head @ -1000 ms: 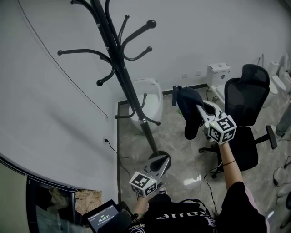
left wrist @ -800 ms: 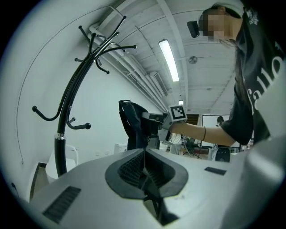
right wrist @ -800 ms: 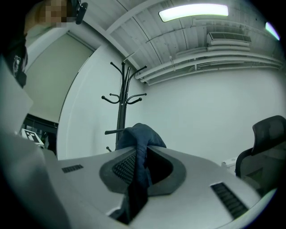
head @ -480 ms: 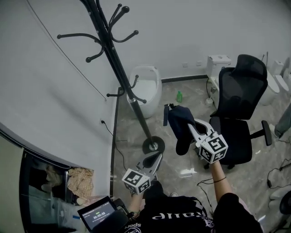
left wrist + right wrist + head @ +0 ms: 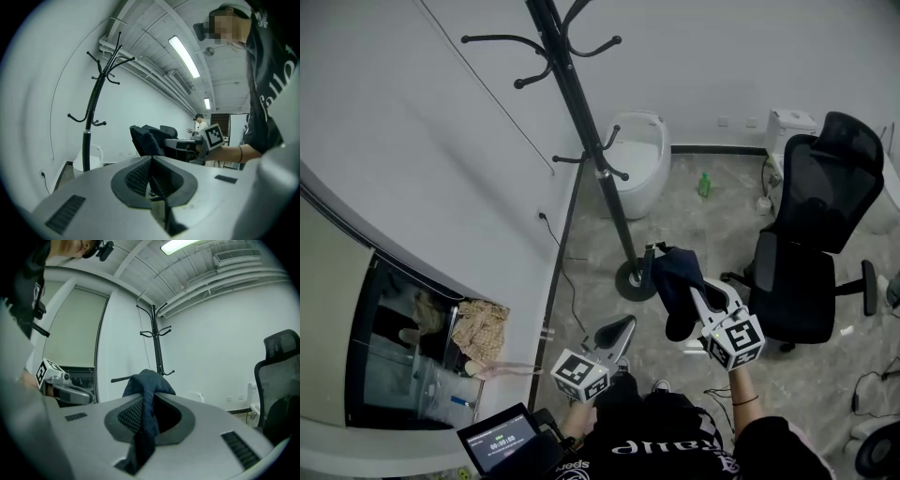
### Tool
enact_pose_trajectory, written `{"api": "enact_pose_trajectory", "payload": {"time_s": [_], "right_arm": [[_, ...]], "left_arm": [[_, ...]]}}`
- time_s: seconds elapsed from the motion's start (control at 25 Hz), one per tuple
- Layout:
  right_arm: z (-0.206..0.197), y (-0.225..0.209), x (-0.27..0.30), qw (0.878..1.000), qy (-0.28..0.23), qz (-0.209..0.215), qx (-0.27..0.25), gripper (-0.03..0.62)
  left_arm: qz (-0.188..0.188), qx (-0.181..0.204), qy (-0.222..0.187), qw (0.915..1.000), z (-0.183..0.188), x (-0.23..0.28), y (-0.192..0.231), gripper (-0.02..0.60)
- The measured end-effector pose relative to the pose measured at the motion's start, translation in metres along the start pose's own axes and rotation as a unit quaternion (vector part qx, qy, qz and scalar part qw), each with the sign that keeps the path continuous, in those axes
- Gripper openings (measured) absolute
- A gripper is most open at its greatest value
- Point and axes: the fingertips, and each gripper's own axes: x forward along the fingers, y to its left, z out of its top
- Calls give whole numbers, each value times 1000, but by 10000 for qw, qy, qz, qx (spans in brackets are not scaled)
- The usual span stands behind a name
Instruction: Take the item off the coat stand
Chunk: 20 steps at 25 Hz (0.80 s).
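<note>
One coat stand (image 5: 581, 112) stands bare, well apart from the dark cloth (image 5: 671, 274), which hangs pinched in my right gripper (image 5: 149, 404). My left gripper (image 5: 152, 171) is closed, empty. Risk: the thin fold may slip free if I swing.

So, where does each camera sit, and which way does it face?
Head view: on the person's head, facing steeply down at the black metal coat stand; shows left gripper, right gripper and black shirt.
Left gripper view: on the left gripper, facing along its shut fingers towards the stand; shows the person's right forearm.
Right gripper view: on the right gripper, facing along fingers shut on the dark blue cloth; shows the shirt.
Shared: both gripper views show the stand and the cloth.
</note>
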Motion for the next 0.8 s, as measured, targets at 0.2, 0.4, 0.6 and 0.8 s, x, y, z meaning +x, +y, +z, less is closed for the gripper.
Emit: {"api": "enact_pose_trajectory", "payload": {"time_s": [0.2,0.4,0.6,0.8], "right_arm": [[-9,20,-11,9999,-33,-33,140,51],[-17,30,-27,9995,61,-193,233,51],[-21,57,-30,9989,110,-341,293,51],[-21,106,-27,9976,59,-396,566,51]], "left_arm": [[173,29,-81,9998,2,-18,4,3],[238,115,-49,9996,10,-37,4,3],[241,50,-113,9996,2,-69,13,3],[230,3,-195,9995,8,-109,22,3]]}}
